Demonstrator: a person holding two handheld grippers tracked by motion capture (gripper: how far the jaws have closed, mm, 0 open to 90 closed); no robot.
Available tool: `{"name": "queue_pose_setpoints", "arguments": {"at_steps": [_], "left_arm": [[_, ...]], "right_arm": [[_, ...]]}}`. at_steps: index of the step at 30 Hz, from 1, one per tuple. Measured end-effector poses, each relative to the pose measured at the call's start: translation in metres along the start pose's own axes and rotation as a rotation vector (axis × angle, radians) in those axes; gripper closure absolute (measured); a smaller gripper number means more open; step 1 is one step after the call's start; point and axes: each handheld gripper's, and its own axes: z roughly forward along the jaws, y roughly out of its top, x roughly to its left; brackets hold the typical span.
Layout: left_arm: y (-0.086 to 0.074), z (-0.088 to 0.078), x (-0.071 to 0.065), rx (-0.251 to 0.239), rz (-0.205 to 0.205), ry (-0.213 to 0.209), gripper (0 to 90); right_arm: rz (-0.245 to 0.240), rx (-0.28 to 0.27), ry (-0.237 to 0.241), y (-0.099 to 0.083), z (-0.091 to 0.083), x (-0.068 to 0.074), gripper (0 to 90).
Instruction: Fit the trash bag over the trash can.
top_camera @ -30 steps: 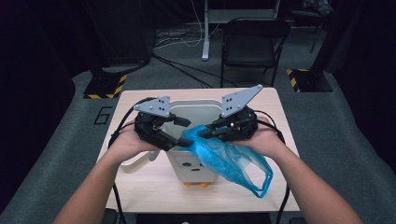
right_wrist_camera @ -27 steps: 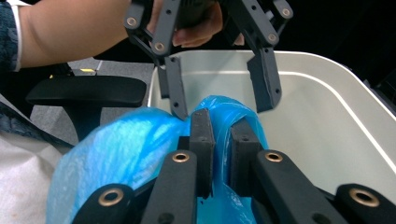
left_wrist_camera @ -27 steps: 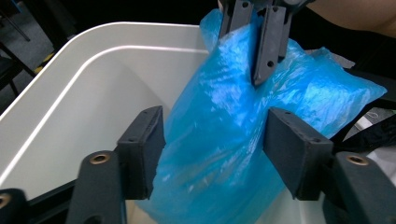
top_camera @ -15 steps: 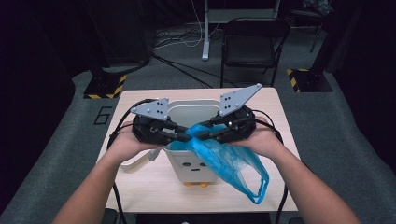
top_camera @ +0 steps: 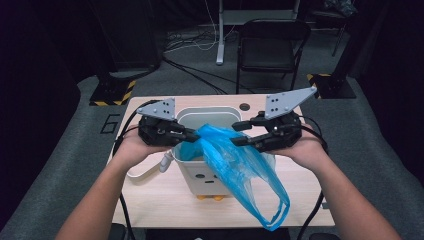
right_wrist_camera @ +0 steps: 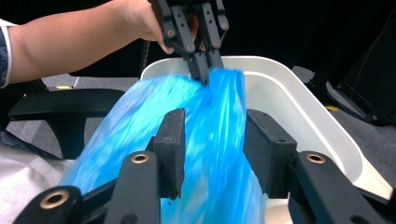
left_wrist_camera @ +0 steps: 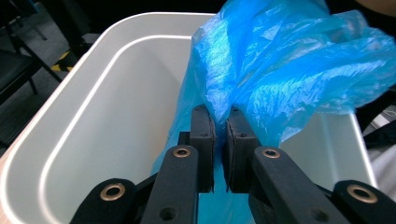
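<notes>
A blue plastic bag drapes over the open top of a white bin and hangs down its front toward the table's near edge. My left gripper has just been closing and is shut on the bag's edge above the bin's rim. My right gripper has just been opening; its jaws stand apart with the bag loose between them, the pads not pressing. In the right gripper view the left gripper pinches the bag's far end over the bin.
The bin stands mid-table on a light wooden table, with a white strap loop at its left. A black chair and floor cables lie behind the table. Both forearms come in from the near edge.
The left jaws closed on the bag's edge. The right jaws opened off the bag and that hand drew back to the right. The bag now hangs longer down the bin's front.
</notes>
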Motion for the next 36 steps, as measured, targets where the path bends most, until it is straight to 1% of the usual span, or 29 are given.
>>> {"name": "queue_pose_setpoints", "arguments": {"at_steps": [3, 5, 9, 16, 18, 20, 21, 22, 23, 26, 28, 29, 33, 34, 36], "left_arm": [[-0.001, 0.0, 0.003, -0.001, -0.008, 0.006, 83.8], [-0.001, 0.0, 0.008, -0.002, -0.015, 0.012, 83.8], [-0.003, 0.0, 0.013, 0.001, -0.031, 0.017, 83.7], [-0.007, 0.003, 0.024, 0.006, -0.066, 0.022, 83.6], [-0.008, 0.005, 0.026, 0.006, -0.072, 0.02, 83.3], [-0.009, 0.007, 0.028, 0.013, -0.078, 0.019, 83.0], [-0.009, 0.007, 0.028, 0.013, -0.078, 0.019, 82.6], [-0.009, 0.007, 0.03, 0.008, -0.088, 0.015, 82.2], [-0.009, 0.007, 0.031, 0.007, -0.091, 0.016, 81.8], [-0.011, 0.007, 0.034, 0.012, -0.106, 0.022, 76.9], [-0.012, 0.006, 0.035, 0.009, -0.12, 0.027, 73.2], [-0.012, 0.005, 0.035, 0.005, -0.126, 0.028, 69.7], [-0.013, -0.003, 0.034, -0.016, -0.138, 0.055, 58.1], [-0.013, -0.003, 0.034, -0.016, -0.138, 0.055, 55.4], [-0.014, -0.011, 0.031, -0.015, -0.141, 0.067, 53.1]], "right_arm": [[0.009, 0.004, -0.003, -0.004, -0.005, 0.001, 57.6], [0.015, 0.016, -0.005, -0.01, -0.01, 0.004, 57.7], [0.008, 0.031, -0.008, -0.016, -0.013, 0.01, 57.6], [0.016, 0.013, -0.006, -0.023, -0.023, 0.014, 58.0], [0.02, 0.018, -0.001, -0.025, -0.022, 0.014, 61.0], [0.021, 0.03, 0.007, -0.027, -0.021, 0.014, 68.3], [0.021, 0.03, 0.007, -0.027, -0.021, 0.014, 68.3], [0.012, 0.043, 0.017, -0.029, -0.017, 0.015, 76.4], [0.01, 0.049, 0.021, -0.03, -0.016, 0.015, 78.9], [0.008, 0.072, 0.027, -0.033, -0.009, 0.014, 84.4], [0.011, 0.067, 0.027, -0.034, -0.007, 0.014, 86.1], [0.015, 0.064, 0.027, -0.034, -0.007, 0.013, 86.9], [0.016, 0.056, 0.022, -0.034, -0.007, 0.012, 87.4], [0.016, 0.056, 0.022, -0.034, -0.007, 0.012, 87.4], [0.017, 0.058, 0.021, -0.033, -0.007, 0.012, 87.3]]}}
